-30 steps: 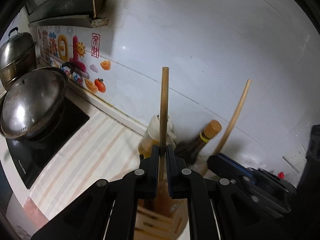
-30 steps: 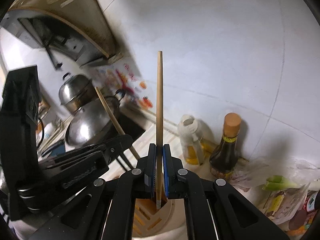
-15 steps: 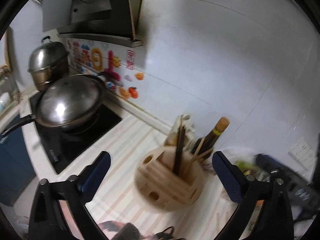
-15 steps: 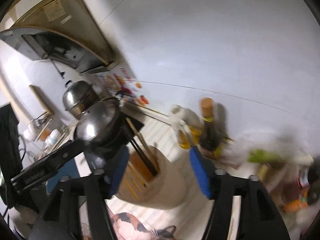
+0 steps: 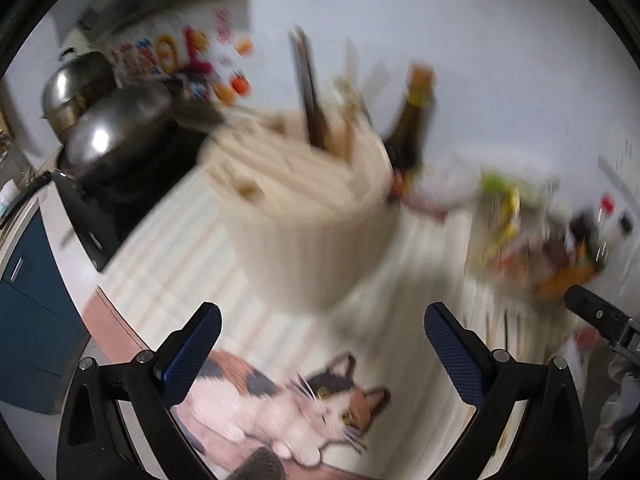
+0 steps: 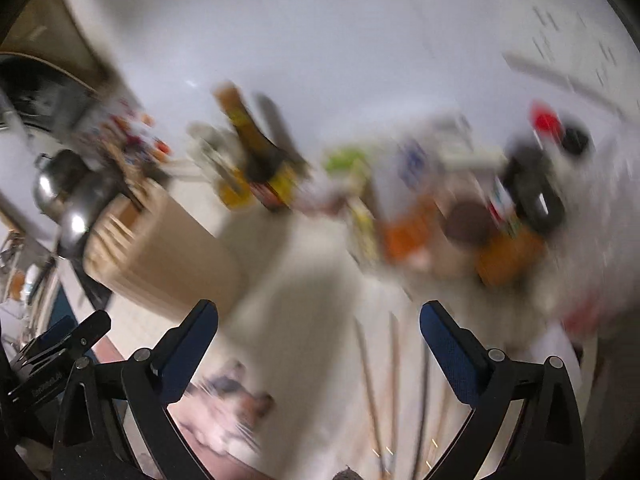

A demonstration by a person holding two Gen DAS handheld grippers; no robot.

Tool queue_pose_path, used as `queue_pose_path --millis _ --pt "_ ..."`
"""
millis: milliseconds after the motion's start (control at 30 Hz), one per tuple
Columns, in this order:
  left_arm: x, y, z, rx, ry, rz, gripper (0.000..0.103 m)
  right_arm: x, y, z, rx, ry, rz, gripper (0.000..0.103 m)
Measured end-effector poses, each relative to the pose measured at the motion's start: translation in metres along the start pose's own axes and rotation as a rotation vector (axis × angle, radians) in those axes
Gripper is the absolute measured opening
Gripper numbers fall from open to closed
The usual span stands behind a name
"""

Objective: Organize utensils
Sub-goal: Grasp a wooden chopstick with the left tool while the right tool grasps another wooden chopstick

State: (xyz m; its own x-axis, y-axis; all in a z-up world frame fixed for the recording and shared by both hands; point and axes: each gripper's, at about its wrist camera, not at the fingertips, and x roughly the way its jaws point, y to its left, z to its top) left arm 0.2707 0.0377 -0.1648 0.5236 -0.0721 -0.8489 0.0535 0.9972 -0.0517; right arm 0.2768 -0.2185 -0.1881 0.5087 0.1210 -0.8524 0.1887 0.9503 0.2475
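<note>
Both views are motion-blurred. A round wooden utensil holder (image 5: 308,216) stands on the counter with several chopsticks (image 5: 316,120) upright in it; it also shows in the right wrist view (image 6: 160,256). My left gripper (image 5: 320,344) is open and empty, a little in front of the holder. My right gripper (image 6: 318,342) is open and empty, above several loose chopsticks (image 6: 384,392) lying on the counter.
A striped mat with a cat picture (image 5: 288,400) covers the counter. A lidded wok (image 5: 120,120) and pot sit on a black hob at the left. A dark sauce bottle (image 5: 412,120) stands behind the holder. Packets and jars (image 6: 480,216) crowd the right.
Both grippers were shut on upright chopsticks above the holder. They have opened, let the chopsticks drop into the holder, and pulled back and down towards the counter.
</note>
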Motion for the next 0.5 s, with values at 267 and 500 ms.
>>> queue_pose_path --millis 267,500 --pt "0.071 -0.085 -0.044 0.108 0.192 -0.033 0.103 0.065 -0.099 -0.049 0.152 0.21 -0.07 0.039" --pt "0.122 -0.157 -0.052 0.184 0.311 -0.123 0.078 0.096 -0.133 -0.063 0.186 0.27 -0.096 0.033"
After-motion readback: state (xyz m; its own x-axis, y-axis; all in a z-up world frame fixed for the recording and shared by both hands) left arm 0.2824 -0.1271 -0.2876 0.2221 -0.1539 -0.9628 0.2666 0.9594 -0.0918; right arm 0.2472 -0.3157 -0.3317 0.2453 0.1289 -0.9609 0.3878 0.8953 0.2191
